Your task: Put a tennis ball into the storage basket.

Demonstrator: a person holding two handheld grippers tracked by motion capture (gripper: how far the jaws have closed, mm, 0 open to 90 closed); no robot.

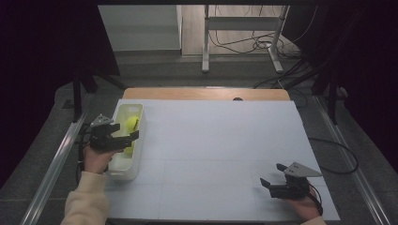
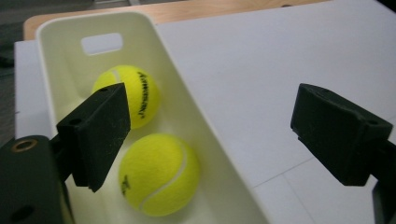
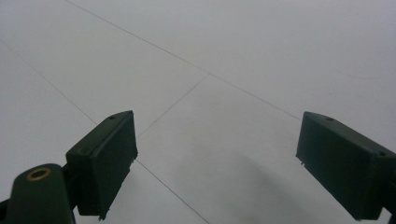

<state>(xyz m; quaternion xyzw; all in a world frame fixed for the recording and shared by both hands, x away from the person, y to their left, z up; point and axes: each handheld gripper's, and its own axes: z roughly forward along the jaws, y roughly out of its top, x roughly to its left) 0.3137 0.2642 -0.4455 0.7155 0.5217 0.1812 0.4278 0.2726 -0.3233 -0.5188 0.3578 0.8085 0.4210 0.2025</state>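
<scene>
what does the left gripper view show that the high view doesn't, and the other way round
Left gripper view: a second tennis ball lies nearer than the printed tennis ball, and a handle slot is cut in the bin's end wall.

High view: the right gripper hovers open over the white mat, and cables lie on the floor beyond.

Both: the cream bin, a ball inside it, and the left gripper with jaws open.

Background only: table and floor clutter

White sheet (image 1: 220, 145) covers the tabletop, thin seam lines across its lower half; bare wood edge (image 1: 206, 93) at centre top. Metal frame legs (image 1: 244, 37) upper centre, black cables (image 1: 263, 44) tangled beside them on the floor. Rails (image 1: 54, 164) run down the left and right sides. Dark curtains in both upper corners.
</scene>
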